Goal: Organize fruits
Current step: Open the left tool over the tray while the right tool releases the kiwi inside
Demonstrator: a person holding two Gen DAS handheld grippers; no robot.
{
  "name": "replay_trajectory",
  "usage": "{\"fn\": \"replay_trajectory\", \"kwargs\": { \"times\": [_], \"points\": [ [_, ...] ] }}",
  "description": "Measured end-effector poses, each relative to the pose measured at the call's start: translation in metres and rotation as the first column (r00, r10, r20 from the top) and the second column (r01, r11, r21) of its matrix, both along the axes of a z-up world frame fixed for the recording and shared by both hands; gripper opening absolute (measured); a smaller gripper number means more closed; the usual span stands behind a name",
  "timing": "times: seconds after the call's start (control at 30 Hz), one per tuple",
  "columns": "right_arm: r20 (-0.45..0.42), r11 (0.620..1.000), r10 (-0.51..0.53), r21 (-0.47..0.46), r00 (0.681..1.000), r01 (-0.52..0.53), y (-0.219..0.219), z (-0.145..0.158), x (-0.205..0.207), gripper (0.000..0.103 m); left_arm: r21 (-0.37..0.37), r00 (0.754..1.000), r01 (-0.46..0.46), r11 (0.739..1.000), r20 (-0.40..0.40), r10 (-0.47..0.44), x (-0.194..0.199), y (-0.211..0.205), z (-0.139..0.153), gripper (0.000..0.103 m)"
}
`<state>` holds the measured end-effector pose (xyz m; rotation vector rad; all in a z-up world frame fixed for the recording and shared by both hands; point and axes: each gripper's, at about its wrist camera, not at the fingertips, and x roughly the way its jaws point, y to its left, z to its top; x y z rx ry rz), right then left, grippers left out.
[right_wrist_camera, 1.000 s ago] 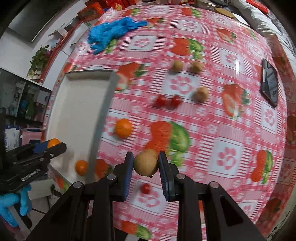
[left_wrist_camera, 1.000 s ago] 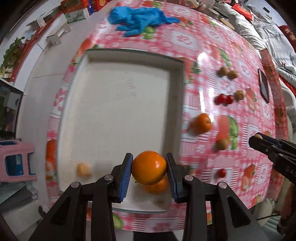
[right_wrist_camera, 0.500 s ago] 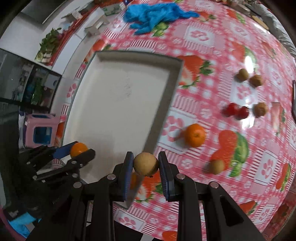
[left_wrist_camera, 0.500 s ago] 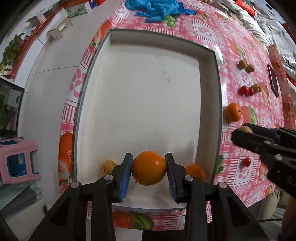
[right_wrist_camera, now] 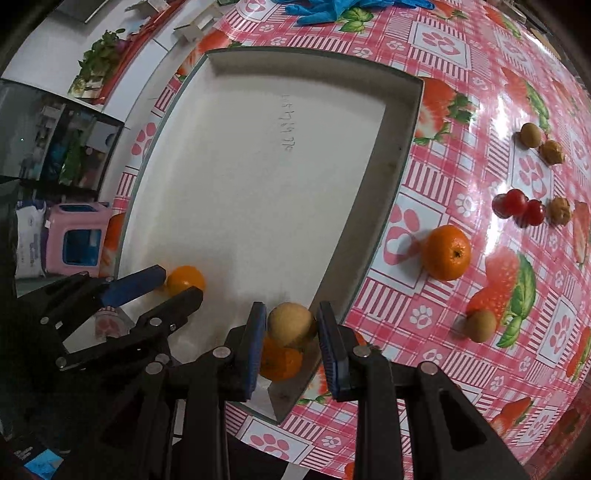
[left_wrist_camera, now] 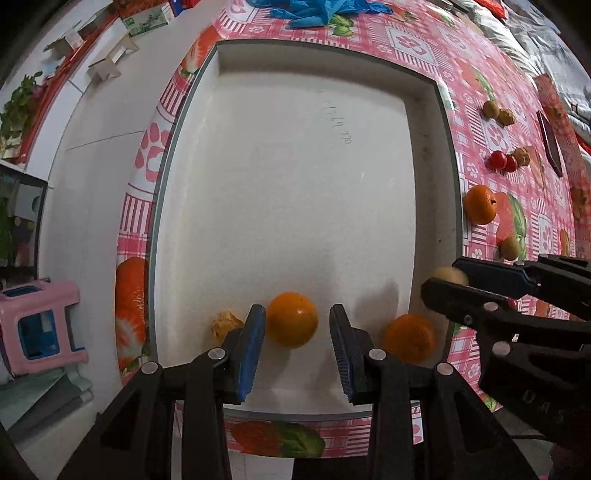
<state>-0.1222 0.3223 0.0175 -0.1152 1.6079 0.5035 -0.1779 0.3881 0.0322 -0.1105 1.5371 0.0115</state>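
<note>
A white tray (left_wrist_camera: 295,147) lies on the pink tablecloth. My left gripper (left_wrist_camera: 297,325) points down over its near end, open. The orange (left_wrist_camera: 291,319) it carried sits lower on the tray floor, with a gap to each pad. Beside it lie a second orange (left_wrist_camera: 408,338) and a wrinkled brown nut (left_wrist_camera: 227,323). My right gripper (right_wrist_camera: 291,321) hangs over the tray's near right corner with a tan round fruit (right_wrist_camera: 290,325) between its pads. Its jaws are opening, but the pads still touch the fruit. The second orange (right_wrist_camera: 280,360) shows below it.
On the cloth right of the tray lie an orange (right_wrist_camera: 447,253), a tan fruit (right_wrist_camera: 479,325), two red cherry tomatoes (right_wrist_camera: 517,206) and several brown nuts (right_wrist_camera: 552,151). Blue gloves (left_wrist_camera: 321,11) lie beyond the tray, a dark phone (left_wrist_camera: 550,147) far right, a pink stool (left_wrist_camera: 37,325) on the floor.
The right gripper carried the tan fruit from over the cloth to the tray's near corner. The left gripper sank toward the tray, and its orange dropped out from between the pads.
</note>
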Motion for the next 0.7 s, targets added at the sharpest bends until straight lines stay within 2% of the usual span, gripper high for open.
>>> {"fn": "replay_trajectory", "kwargs": {
  "times": [0.07,0.1,0.13,0.17,0.2,0.37,0.43,0.47,0.53,0.7],
  "points": [
    [0.013,1.0,-0.001,-0.018,1.0,0.002,-0.001,0.001,0.002,0.044,0.02,1.0,-0.002,1.0,-0.006,0.002,0.0,-0.002,-0.001,0.047],
    [0.014,1.0,-0.012,-0.018,1.0,0.012,-0.004,0.002,0.003,0.045,0.031,1.0,-0.01,0.999,-0.007,0.011,0.0,-0.001,-0.001,0.058],
    [0.011,1.0,-0.023,-0.012,1.0,0.023,-0.007,0.003,0.005,0.054,0.031,1.0,-0.019,0.999,-0.004,0.019,0.0,0.001,-0.001,0.069],
    [0.012,0.999,-0.039,-0.003,0.999,0.039,-0.01,0.006,0.007,0.072,0.017,1.0,-0.027,0.999,-0.001,0.027,-0.002,0.002,0.0,0.074],
    [0.024,0.999,-0.054,0.003,0.998,0.054,-0.014,0.01,0.008,0.078,0.011,0.999,-0.034,0.999,0.001,0.034,-0.003,0.004,0.001,0.081],
    [0.066,0.997,-0.08,-0.004,0.995,0.081,-0.032,0.022,0.014,0.083,0.03,1.0,-0.02,0.999,-0.004,0.021,-0.001,-0.004,0.005,0.081],
    [0.106,0.995,-0.091,-0.024,0.99,0.094,-0.042,0.027,0.015,0.087,0.031,1.0,-0.014,0.999,-0.003,0.014,0.0,-0.009,0.006,0.081],
    [0.137,0.994,-0.095,-0.041,0.986,0.102,-0.047,0.029,0.017,0.093,0.031,1.0,-0.013,0.999,-0.001,0.013,0.0,-0.012,0.007,0.081],
    [0.173,0.99,-0.106,-0.07,0.979,0.119,-0.06,0.032,0.018,0.093,0.029,1.0,-0.007,1.0,0.002,0.007,-0.001,-0.016,0.01,0.081],
    [0.126,0.971,-0.197,-0.111,0.972,0.211,-0.111,0.022,0.019,0.093,0.038,1.0,0.013,0.999,0.005,-0.013,0.012,-0.035,0.014,0.081]
  ]
}}
